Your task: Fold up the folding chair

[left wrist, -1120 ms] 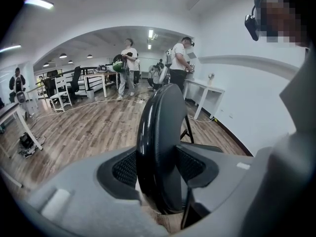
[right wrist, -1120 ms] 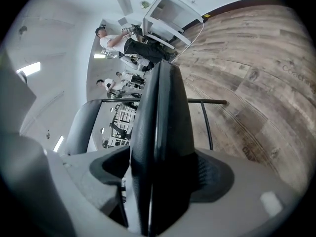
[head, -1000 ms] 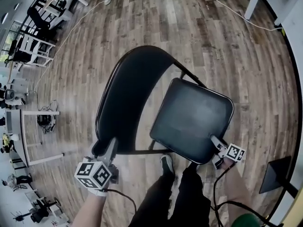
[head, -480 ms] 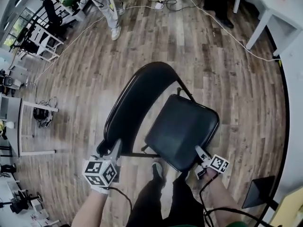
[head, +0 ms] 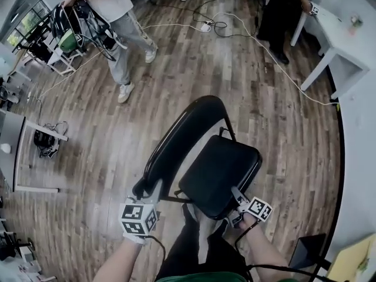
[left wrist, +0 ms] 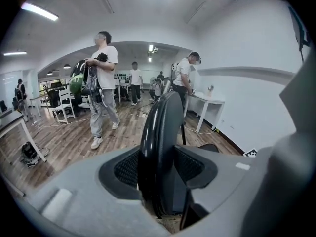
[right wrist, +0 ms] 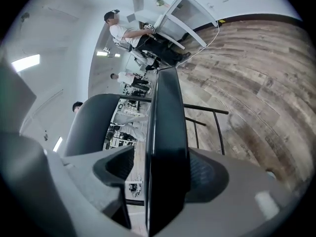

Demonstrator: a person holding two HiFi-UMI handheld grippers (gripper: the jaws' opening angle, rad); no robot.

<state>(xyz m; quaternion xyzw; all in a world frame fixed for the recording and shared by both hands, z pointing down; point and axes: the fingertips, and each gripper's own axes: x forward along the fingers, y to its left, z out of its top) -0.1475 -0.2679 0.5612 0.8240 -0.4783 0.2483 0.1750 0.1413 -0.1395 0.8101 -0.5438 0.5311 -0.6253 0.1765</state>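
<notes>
The black folding chair stands on the wood floor in front of me, its curved backrest left of the padded seat. My left gripper grips the backrest's near lower edge; in the left gripper view the backrest rim fills the gap of this gripper, whose jaws have just been closing, both pads on it. My right gripper is at the seat's near corner. In the right gripper view the seat edge runs between the jaws of this gripper, which have just been closing; one pad touches, the other stands apart.
A person in grey trousers stands at the upper left, other people at the top. Cables trail over the floor. A white table is at the upper right, a white desk at the left. My legs are behind the chair.
Both grippers have risen with the chair parts, and the seat's near edge has lifted toward the backrest. The chair looks smaller and more of the room, with a walking person, has come into view.
</notes>
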